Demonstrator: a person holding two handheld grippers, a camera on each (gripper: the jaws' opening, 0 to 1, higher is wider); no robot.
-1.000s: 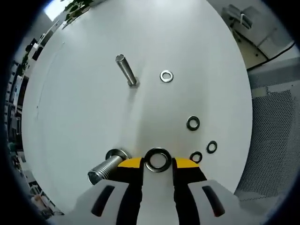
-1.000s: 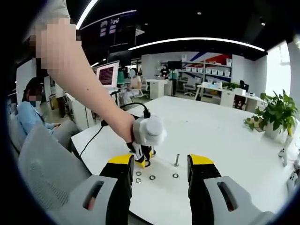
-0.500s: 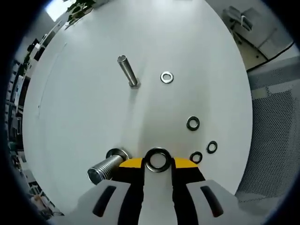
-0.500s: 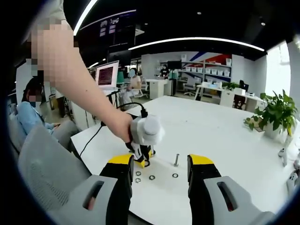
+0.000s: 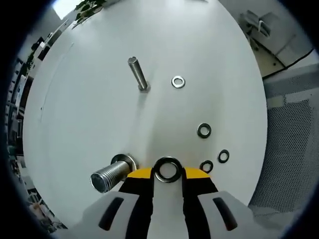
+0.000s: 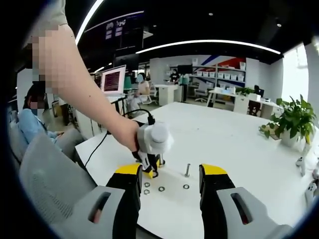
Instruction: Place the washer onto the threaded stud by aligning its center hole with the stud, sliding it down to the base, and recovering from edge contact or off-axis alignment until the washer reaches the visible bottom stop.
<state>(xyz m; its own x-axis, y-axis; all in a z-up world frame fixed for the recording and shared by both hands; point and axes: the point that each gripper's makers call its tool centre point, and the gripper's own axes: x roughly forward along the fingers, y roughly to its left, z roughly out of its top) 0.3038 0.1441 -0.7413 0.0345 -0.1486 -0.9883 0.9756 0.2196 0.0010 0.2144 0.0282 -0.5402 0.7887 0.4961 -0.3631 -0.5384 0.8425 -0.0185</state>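
Observation:
In the left gripper view my left gripper [image 5: 167, 172] is shut on a large steel washer [image 5: 167, 162], held flat between the yellow jaw tips just above the white table [image 5: 75, 114]. A thick threaded stud [image 5: 107, 176] rises from its base just left of the washer, pointing towards the camera. A thinner stud [image 5: 137, 74] stands farther off. In the right gripper view my right gripper [image 6: 172, 175] is open with nothing between its jaws. Beyond it a person's hand holds the left gripper [image 6: 151, 145] low over the table, left of the thin stud [image 6: 188, 170].
Several loose washers lie on the table: one [image 5: 178, 81] beside the thin stud, one [image 5: 204, 130] mid right, two small ones [image 5: 224, 156] near the left jaws. A mesh chair back [image 5: 289, 144] borders the table. A potted plant [image 6: 294, 122] stands at the far right.
The left jaws have drawn in slightly against the large washer. The left view has shifted a little, so the thick stud now points more end-on. The right gripper has stayed put.

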